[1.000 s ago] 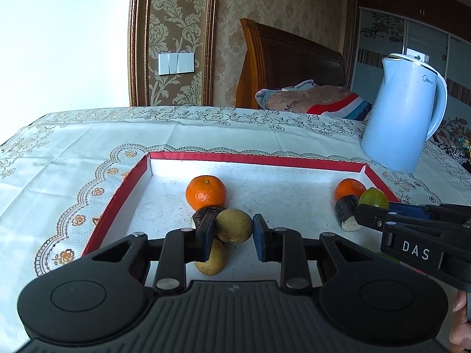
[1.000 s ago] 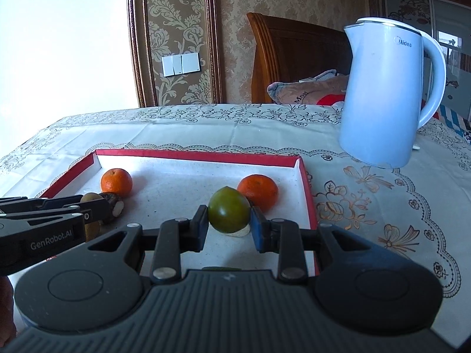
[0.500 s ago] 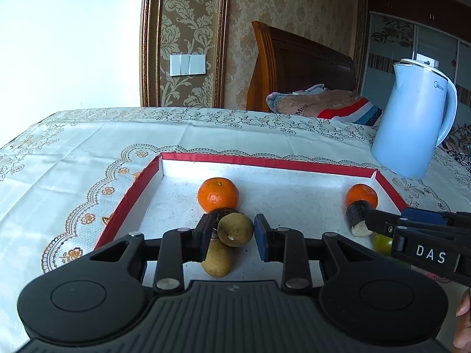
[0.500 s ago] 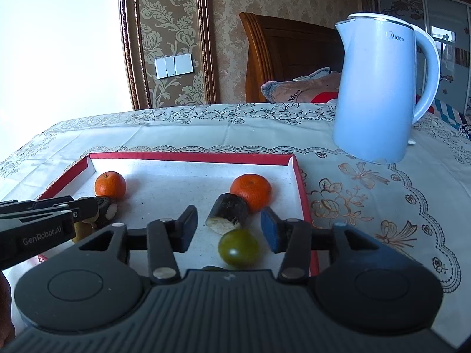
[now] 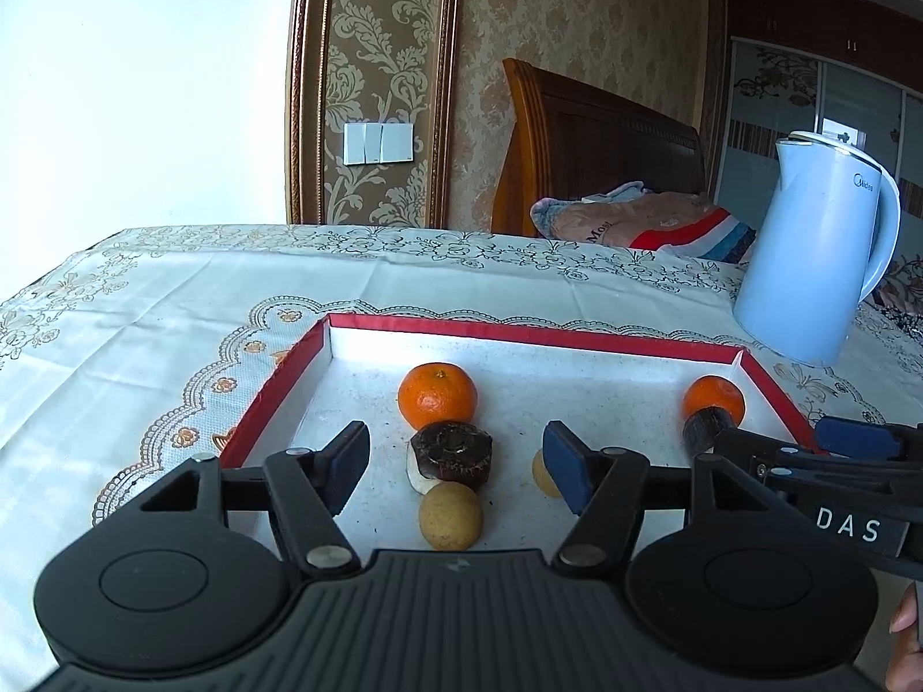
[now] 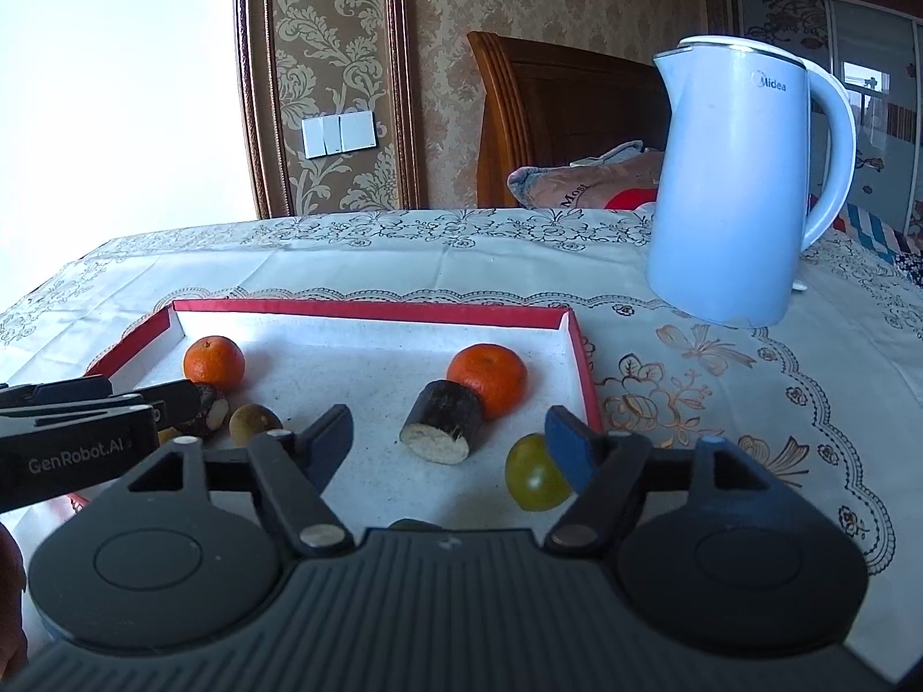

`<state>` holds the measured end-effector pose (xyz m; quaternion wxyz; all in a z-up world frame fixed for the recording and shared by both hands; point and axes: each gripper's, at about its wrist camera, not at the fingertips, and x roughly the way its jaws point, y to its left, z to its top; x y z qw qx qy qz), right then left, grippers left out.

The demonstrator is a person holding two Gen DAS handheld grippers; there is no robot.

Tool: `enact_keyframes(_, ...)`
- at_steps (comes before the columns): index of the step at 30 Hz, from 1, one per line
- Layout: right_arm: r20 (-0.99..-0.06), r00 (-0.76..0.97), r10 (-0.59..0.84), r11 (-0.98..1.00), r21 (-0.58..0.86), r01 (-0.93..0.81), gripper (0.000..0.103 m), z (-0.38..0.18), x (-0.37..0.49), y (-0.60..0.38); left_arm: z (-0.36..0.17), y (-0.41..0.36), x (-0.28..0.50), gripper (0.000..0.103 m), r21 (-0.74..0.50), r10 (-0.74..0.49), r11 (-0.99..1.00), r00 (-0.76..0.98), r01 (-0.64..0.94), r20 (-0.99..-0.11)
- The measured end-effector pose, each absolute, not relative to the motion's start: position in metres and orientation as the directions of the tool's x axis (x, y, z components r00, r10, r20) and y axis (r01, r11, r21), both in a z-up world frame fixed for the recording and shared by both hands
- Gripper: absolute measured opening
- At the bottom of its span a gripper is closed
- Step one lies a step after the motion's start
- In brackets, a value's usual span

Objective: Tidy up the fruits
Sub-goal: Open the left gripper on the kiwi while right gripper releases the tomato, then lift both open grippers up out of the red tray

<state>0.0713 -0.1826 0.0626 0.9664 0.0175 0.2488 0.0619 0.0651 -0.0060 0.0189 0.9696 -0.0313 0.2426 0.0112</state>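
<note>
— Patterned wallpaper [image 5: 392, 86] and a wooden headboard [image 5: 600, 150] stand behind a tabletop [image 5: 173, 300] covered with an embroidered cream cloth. What sits on it?

— Biggest is a pale blue Midea kettle [image 6: 732, 184], upright on the cloth, beyond the right corner of a red-rimmed tray [image 5: 271, 398] with a white floor.

— And the tongs?

— Left tongs [image 5: 456, 464] are spread wide, empty, low over the tray's near part. Right tongs [image 6: 450, 441] are spread as well, holding nothing.

— Where are the fruits?

— All inside the tray. One mandarin [image 5: 437, 395] lies toward the left, and just in front of it a dark sugarcane stub [image 5: 453, 455] stands on end between the left fingers. A second mandarin [image 6: 487, 383] lies near the right wall, touching another sugarcane piece [image 6: 441, 429] that lies on its side, pale cut end facing the camera.

— Smaller ones?

— A green fruit [image 6: 533, 476] rests just beside the right tongs' right fingertip, partly behind it. A brown longan [image 5: 450, 516] lies in front of the upright stub, and another longan [image 5: 542, 473] peeks from behind the left tongs' right finger.
</note>
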Motion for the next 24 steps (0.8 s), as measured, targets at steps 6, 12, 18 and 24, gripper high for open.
enact_keyframes(6, -0.475, 0.872, 0.121, 0.993, 0.069, -0.100, 0.087, 0.063, 0.069, -0.186, 0.018, -0.004, 0.064, 0.066, -0.062, 0.003, 0.997, 0.878, -0.037, -0.479)
enact_keyframes(12, -0.472, 0.874, 0.113, 0.993, 0.081, -0.085, 0.091, 0.061, 0.065, -0.191, 0.018, -0.003, 0.056, 0.066, -0.059, 0.011, 0.997, 0.886, -0.043, -0.463)
enact_keyframes(18, -0.472, 0.875, 0.108, 0.993, 0.092, -0.073, 0.096, 0.059, 0.062, -0.195, 0.017, -0.004, 0.051, 0.066, -0.039, 0.019, 0.998, 0.889, -0.041, -0.457)
enact_keyframes(24, -0.470, 0.877, 0.103, 0.993, 0.095, -0.066, 0.099, 0.057, 0.059, -0.198, 0.016, -0.008, 0.046, 0.066, -0.020, 0.024, 0.999, 0.893, -0.037, -0.449)
